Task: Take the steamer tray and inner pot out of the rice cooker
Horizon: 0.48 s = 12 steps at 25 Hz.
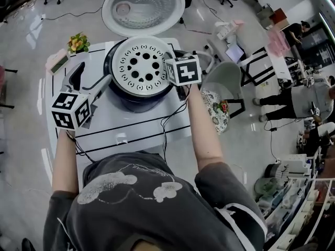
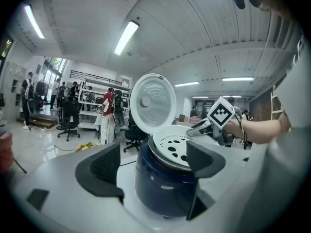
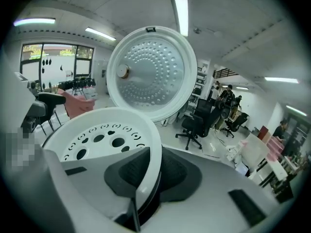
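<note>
My right gripper [image 3: 146,178] has its jaws clamped on the rim of the steamer tray [image 3: 97,135], at the mouth of the rice cooker [image 2: 160,188]. The left gripper [image 2: 153,164] stands wide beside the cooker, holding nothing.

Risk: the thin, smooth white rim could slip from this edge-only grip and drop the round, perforated tray back in. The cooker body is glossy dark blue.

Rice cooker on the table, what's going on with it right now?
A person works with a gripper in each hand. The right gripper is shut on the rim of the white perforated steamer tray, which sits at the mouth of the dark blue rice cooker, not yet out. The cooker's lid stands open. The left gripper is open beside the cooker, gripping nothing.
</note>
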Tool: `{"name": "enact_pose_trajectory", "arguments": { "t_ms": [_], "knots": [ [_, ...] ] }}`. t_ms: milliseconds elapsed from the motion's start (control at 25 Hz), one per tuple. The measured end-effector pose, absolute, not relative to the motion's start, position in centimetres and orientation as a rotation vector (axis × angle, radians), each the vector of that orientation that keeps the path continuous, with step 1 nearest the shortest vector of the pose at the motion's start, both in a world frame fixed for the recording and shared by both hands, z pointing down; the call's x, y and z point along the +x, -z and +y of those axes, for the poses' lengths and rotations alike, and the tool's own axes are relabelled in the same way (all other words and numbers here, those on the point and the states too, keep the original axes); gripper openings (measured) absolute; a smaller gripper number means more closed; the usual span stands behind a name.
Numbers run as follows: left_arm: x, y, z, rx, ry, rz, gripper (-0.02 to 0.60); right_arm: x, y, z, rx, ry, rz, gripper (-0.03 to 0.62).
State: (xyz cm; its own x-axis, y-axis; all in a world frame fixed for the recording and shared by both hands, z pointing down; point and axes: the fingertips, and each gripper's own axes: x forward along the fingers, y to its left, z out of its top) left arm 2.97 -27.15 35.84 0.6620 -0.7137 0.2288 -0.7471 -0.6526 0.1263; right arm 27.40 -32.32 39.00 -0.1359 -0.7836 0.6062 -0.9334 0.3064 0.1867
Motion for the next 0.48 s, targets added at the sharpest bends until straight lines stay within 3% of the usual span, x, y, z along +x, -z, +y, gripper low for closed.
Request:
{"name": "enact_pose_trajectory", "arguments": {
  "t_ms": [480],
  "knots": [
    [3.1, -34.6, -26.3, 2.627, -0.212, -1.325, 0.417, 27.8, -34.1, -32.4, 1.661, -0.194, -2.143, 0.044]
  ]
}}
